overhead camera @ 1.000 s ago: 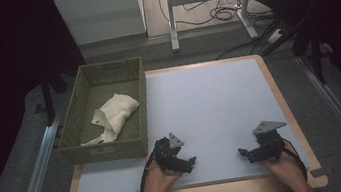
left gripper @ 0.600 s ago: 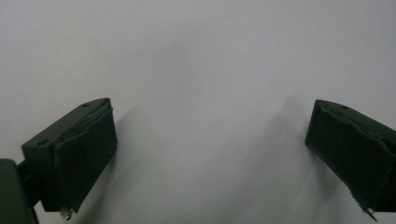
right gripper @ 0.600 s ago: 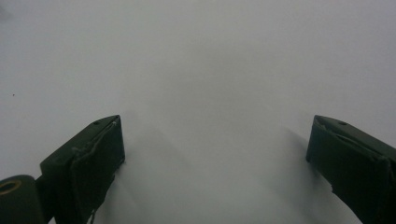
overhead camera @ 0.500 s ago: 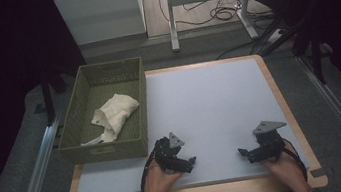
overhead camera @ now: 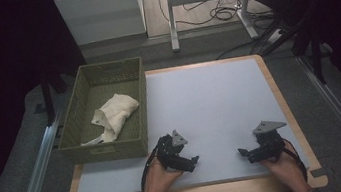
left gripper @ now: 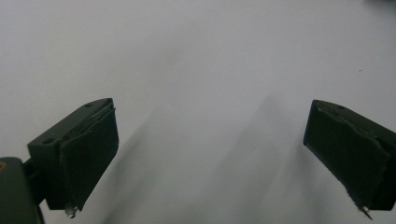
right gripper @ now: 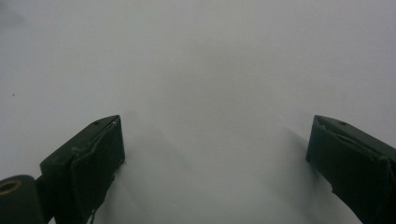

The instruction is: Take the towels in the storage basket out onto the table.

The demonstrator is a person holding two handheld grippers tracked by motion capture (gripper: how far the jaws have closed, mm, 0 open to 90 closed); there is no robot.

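A crumpled cream cloth lies inside an olive woven basket at the left of the table. My left gripper rests low on the white mat near the front edge, to the right of the basket's front corner; in the left gripper view its jaws stand wide apart with nothing between them. My right gripper sits on the mat at the front right, pointing left; in the right gripper view the jaws are also spread wide over bare mat.
The white mat covers a wooden-edged table. Metal rails run along both sides on the grey floor. A white desk frame and cables lie beyond the far edge. Dark curtains flank the scene.
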